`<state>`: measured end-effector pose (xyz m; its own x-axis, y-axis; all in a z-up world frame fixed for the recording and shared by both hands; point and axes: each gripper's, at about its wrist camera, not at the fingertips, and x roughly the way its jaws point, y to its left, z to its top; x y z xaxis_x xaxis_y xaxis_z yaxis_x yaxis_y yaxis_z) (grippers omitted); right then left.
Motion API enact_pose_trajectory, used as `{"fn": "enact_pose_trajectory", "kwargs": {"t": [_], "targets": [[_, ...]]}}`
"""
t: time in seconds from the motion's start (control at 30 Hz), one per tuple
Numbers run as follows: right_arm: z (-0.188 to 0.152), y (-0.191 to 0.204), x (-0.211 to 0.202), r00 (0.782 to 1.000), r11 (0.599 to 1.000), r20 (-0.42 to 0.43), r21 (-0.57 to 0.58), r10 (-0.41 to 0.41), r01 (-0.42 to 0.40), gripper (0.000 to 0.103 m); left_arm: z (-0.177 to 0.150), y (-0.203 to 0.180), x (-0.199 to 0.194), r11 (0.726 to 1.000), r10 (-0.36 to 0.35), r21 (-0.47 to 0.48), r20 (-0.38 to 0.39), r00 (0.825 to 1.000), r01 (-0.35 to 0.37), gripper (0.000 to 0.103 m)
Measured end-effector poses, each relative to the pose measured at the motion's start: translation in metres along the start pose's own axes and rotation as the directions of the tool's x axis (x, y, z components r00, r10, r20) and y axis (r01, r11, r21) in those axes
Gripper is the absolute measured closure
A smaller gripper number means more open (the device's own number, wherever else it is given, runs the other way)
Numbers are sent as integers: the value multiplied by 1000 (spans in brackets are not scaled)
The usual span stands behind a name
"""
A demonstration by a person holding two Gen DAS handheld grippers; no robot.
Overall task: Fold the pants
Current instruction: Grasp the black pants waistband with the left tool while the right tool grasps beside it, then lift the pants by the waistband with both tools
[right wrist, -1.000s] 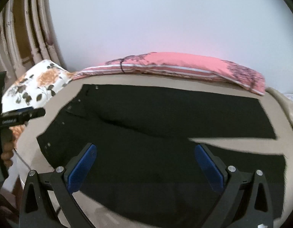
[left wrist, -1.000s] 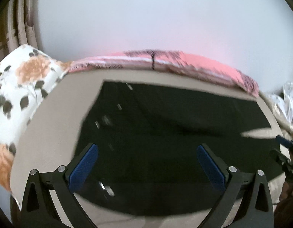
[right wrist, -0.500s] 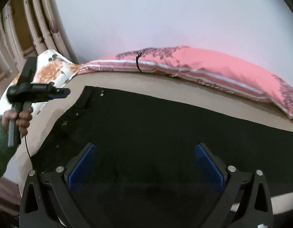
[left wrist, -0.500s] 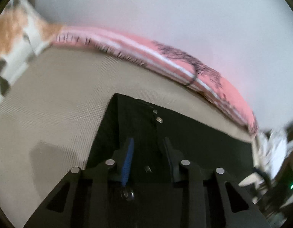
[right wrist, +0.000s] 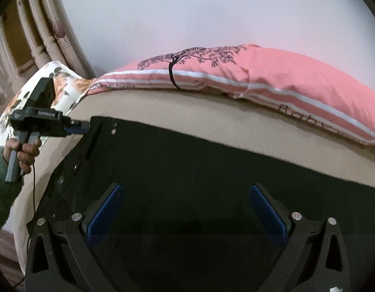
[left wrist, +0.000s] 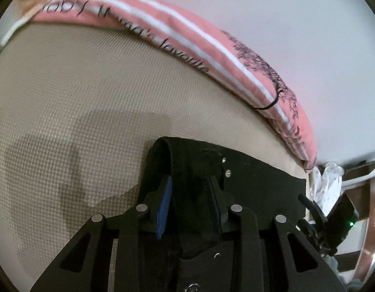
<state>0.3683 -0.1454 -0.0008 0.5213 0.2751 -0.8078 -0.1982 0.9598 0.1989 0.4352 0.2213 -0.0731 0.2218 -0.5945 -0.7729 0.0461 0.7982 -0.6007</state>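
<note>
Black pants (right wrist: 199, 175) lie flat across the beige bed, waistband to the left, legs running right. My left gripper (left wrist: 191, 182) is shut on the waistband's far corner (left wrist: 177, 155), which bulges up between the fingers. It also shows in the right wrist view (right wrist: 82, 127), pinching that corner at the left. My right gripper (right wrist: 185, 194) is open and empty, hovering low over the middle of the pants. The right gripper also shows at the right edge of the left wrist view (left wrist: 309, 203).
A pink striped pillow (right wrist: 272, 80) lies along the bed's far edge against a white wall. A floral pillow (right wrist: 63, 85) sits at the left end by curtains (right wrist: 41, 39). Beige mattress (left wrist: 78, 97) spreads to the left of the pants. White cloth (left wrist: 326, 182) lies off the far end.
My left gripper moved in to the waistband's far corner, closed on it and lifted the fabric slightly. My right gripper moved left along the pants, staying open.
</note>
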Motion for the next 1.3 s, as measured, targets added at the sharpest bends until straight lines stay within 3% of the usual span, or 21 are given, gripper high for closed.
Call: {"fn": "enact_pose_trajectory", "kwargs": {"t": [0.13, 0.27, 0.57, 0.9, 1.07, 1.17, 1.3], "targets": [[5, 0, 7, 1000, 1000, 3, 2, 13, -13, 1, 0, -1, -3, 999, -10, 43, 12, 1000, 9, 72], [6, 2, 19, 1000, 1000, -9, -1, 15, -15, 1, -1, 1, 0, 995, -96, 36, -1, 995, 96, 72], [2, -3, 27, 1000, 1000, -13, -6, 12, -12, 1, 7, -28, 5, 985, -139, 108, 22, 990, 136, 72], [3, -7, 37, 999, 1000, -29, -17, 20, -20, 1, 26, -31, 45, 984, -154, 80, -36, 987, 156, 72], [6, -11, 41, 999, 1000, -37, -21, 19, -19, 1, 28, -31, 57, 984, -172, 51, -20, 985, 173, 72], [8, -14, 42, 999, 999, -46, -37, 12, -14, 1, 19, -34, 48, 987, -140, 89, 33, 990, 137, 93], [14, -19, 45, 997, 995, -74, -100, 19, -27, 1, 11, -37, 28, 978, -189, 112, 95, 977, 178, 94]]}}
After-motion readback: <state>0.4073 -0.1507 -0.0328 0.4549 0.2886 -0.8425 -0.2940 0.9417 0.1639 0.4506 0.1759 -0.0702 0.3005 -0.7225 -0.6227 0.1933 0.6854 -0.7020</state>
